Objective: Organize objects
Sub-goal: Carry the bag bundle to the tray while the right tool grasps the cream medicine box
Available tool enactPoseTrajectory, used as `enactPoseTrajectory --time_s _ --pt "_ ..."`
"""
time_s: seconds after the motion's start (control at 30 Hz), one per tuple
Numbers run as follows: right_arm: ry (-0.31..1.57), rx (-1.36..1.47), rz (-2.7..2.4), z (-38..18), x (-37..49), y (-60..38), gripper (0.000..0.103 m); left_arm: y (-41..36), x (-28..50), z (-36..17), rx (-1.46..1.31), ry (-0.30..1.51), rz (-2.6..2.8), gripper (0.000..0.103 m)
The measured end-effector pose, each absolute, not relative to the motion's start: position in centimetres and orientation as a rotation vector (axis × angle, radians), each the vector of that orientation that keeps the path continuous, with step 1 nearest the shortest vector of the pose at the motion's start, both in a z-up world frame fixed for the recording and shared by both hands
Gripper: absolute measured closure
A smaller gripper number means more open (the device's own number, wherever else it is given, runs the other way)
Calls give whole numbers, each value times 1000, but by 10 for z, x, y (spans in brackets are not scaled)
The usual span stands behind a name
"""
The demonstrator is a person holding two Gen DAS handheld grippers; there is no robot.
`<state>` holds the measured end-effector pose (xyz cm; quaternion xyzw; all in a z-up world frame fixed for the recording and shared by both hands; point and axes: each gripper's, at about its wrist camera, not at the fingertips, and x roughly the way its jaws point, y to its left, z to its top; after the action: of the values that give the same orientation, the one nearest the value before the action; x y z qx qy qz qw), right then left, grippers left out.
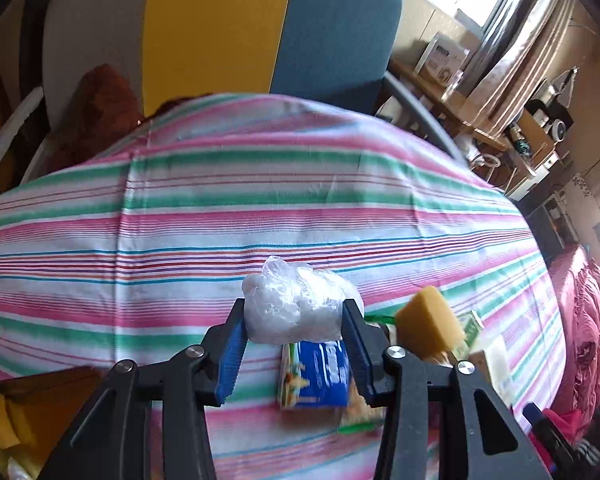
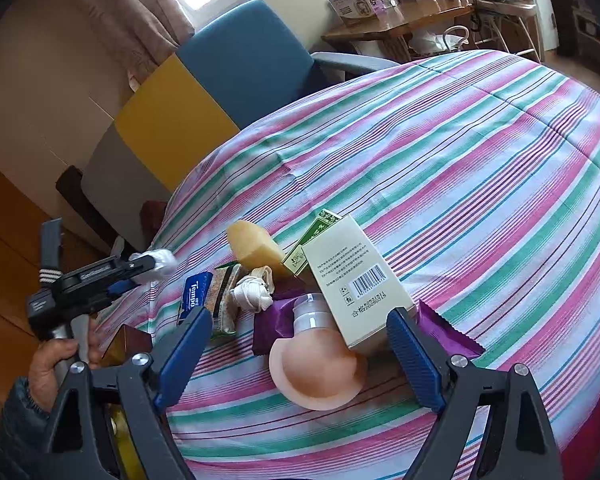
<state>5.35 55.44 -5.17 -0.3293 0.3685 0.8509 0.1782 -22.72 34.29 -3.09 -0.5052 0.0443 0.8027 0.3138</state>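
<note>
My left gripper (image 1: 296, 314) is shut on a crumpled clear plastic bag with white filling (image 1: 296, 304), held above the striped tablecloth (image 1: 220, 208). The same gripper and bag (image 2: 160, 264) show at the left of the right wrist view, held by a hand. Below it lie a blue Tombo packet (image 1: 320, 372) and a yellow sponge (image 1: 428, 324). My right gripper (image 2: 298, 320) stands open over a pink round bottle (image 2: 320, 368) and a cream box with a barcode (image 2: 356, 280). A white knotted cloth (image 2: 252, 292), a green box (image 2: 314, 240) and a purple wrapper (image 2: 448, 332) lie close by.
A blue, yellow and grey chair back (image 1: 332, 32) stands behind the table. A brown wooden box (image 2: 126, 344) sits at the table's near left edge. A cluttered wooden shelf (image 2: 396, 24) is at the back, and pink bedding (image 1: 588, 320) lies to the right.
</note>
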Motion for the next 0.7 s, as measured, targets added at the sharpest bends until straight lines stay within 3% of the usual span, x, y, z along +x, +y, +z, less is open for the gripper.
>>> enactPoseTrajectory --time_s 0.3,0.47,0.53,0.7 --pt "1123 -835 2320 -54 70 575 23 275 -156 8 -1217 143 2104 57" --pt "1111 -887 2333 -56 63 571 46 230 -121 13 -1198 110 2100 57" --pt "1086 -915 2356 -56 59 565 51 212 -111 14 -1194 93 2107 57" --pt "1134 -842 2290 -58 72 578 51 168 -90 13 -1187 32 2136 57"
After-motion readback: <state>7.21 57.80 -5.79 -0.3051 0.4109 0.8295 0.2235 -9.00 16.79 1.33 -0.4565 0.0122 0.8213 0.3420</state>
